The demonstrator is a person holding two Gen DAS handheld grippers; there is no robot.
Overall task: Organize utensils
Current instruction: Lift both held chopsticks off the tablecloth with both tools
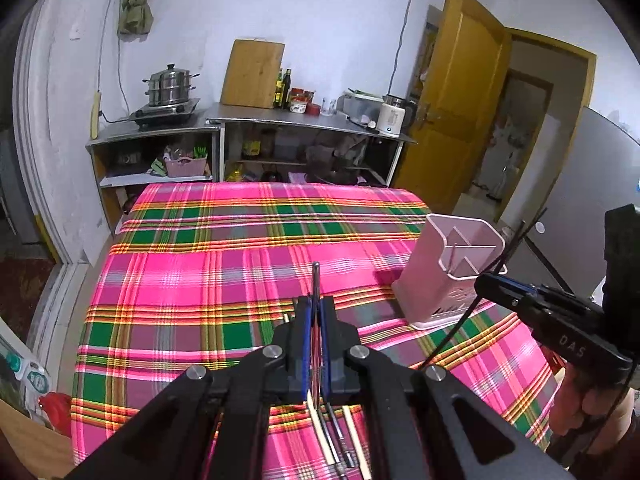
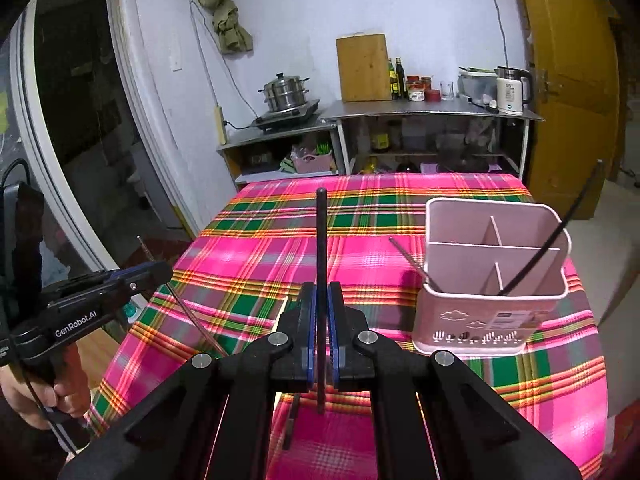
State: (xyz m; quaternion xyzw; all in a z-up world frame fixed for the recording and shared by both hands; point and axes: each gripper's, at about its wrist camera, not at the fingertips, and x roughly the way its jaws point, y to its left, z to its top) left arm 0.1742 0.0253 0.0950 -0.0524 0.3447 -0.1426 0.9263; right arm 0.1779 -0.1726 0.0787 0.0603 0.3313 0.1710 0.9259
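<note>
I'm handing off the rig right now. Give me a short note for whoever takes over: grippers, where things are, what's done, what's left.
Left gripper: jaws shut on a metal chopstick, held above the table.
Right gripper: jaws shut on a black chopstick, also held above the table.
Pink holder stands on the plaid cloth in front of the right gripper; it already holds one metal chopstick and one black one, in different compartments.
More chopsticks lie on the cloth under the left gripper.
Left: drop both held chopsticks into the holder, probably each with its kind, then collect the rest.
</note>
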